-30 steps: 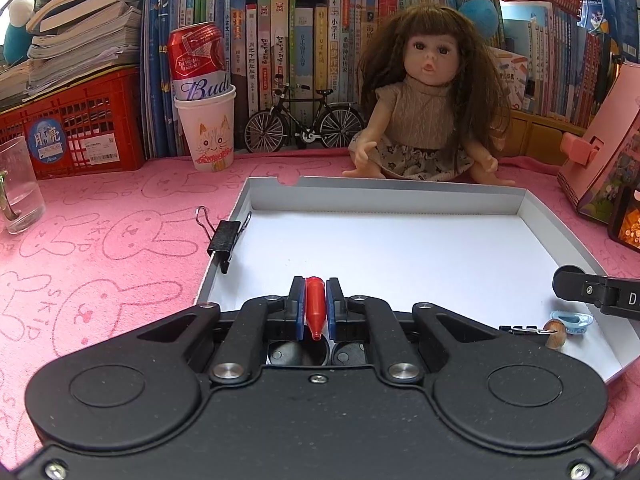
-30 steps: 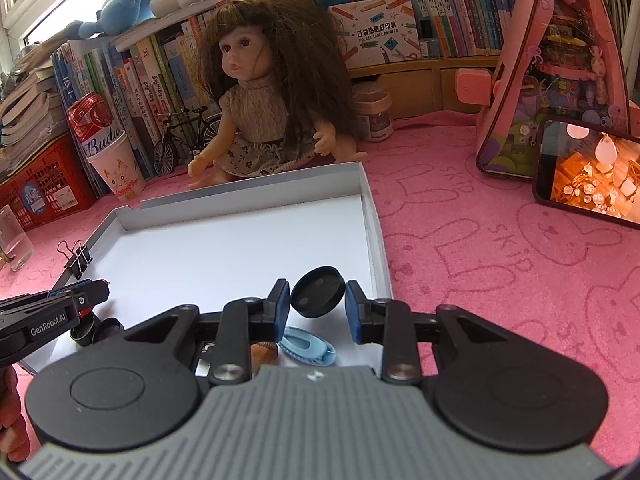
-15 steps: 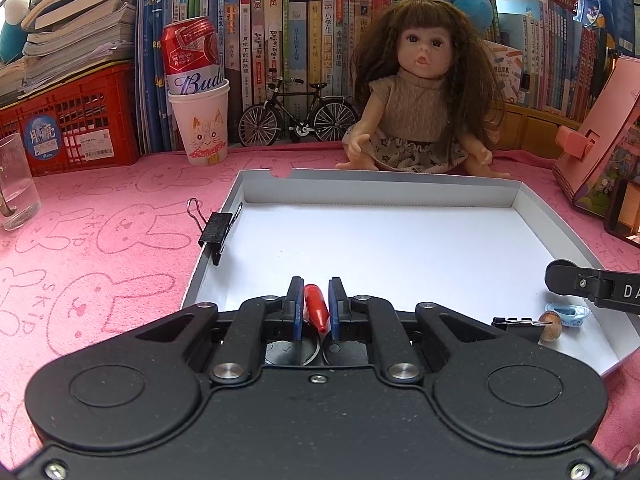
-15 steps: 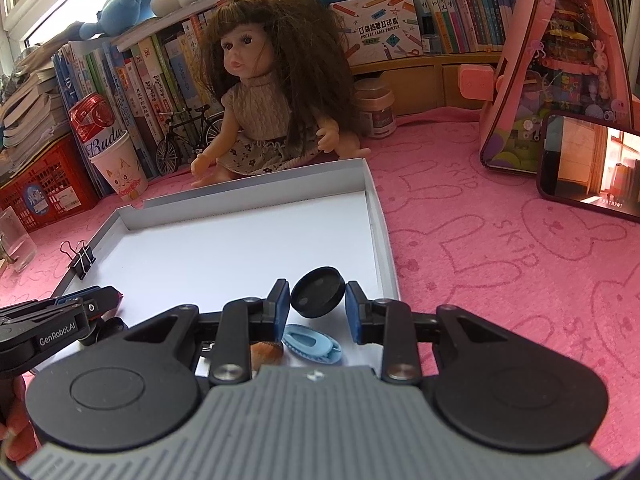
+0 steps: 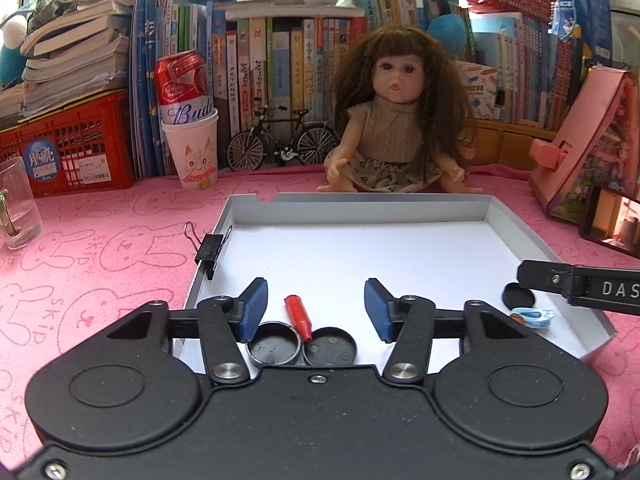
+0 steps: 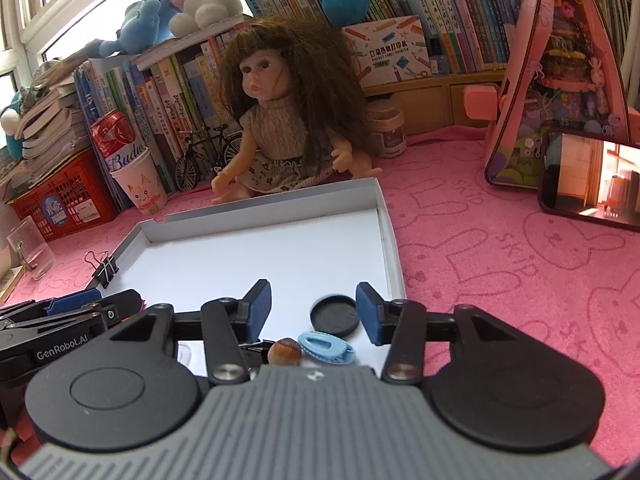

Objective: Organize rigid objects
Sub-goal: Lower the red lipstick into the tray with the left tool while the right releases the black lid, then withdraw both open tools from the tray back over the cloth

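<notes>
A shallow white tray (image 5: 360, 204) (image 6: 384, 216) lies on the pink cloth. My left gripper (image 5: 316, 308) has its jaws opening. Between them, free of the pads, a small red pen cap (image 5: 298, 318) lies in the tray, resting against two black round lids (image 5: 274, 346) (image 5: 332, 346). My right gripper (image 6: 314, 310) also has its jaws opening, and a black round lid (image 6: 334, 314) (image 5: 518, 296) lies flat on the tray between them, untouched. Just in front sit a light blue clip (image 6: 326, 346) (image 5: 534, 315) and a brown nut (image 6: 284, 352).
A black binder clip (image 5: 210, 246) (image 6: 102, 266) grips the tray's left wall. A doll (image 5: 396, 128) sits behind the tray, with a toy bicycle (image 5: 282, 140), a paper cup with a can (image 5: 190, 140), a red crate (image 5: 68, 152), a glass (image 5: 16, 204) and a phone (image 6: 592, 176).
Both grippers opened. The left one let go of the red pen cap, which now lies in the tray. The right one released the black lid, which dropped flat.
</notes>
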`<action>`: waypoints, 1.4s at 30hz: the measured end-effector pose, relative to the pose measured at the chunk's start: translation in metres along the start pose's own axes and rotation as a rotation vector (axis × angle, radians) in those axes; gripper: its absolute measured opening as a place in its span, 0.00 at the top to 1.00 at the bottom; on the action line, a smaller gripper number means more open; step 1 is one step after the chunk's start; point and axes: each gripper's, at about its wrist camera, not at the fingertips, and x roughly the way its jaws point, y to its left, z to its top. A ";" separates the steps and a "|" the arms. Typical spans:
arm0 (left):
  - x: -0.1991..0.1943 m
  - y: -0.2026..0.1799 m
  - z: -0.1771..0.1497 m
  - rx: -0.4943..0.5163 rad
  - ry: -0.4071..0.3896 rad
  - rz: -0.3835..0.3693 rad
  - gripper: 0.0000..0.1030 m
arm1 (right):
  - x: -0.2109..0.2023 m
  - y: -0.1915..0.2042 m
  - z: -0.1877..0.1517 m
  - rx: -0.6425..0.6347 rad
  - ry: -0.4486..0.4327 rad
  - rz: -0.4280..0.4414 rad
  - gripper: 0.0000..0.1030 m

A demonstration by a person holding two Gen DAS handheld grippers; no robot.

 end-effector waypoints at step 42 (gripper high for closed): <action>-0.121 -0.012 -0.056 0.083 -0.105 -0.151 0.24 | -0.100 0.022 -0.046 -0.195 -0.187 0.058 0.02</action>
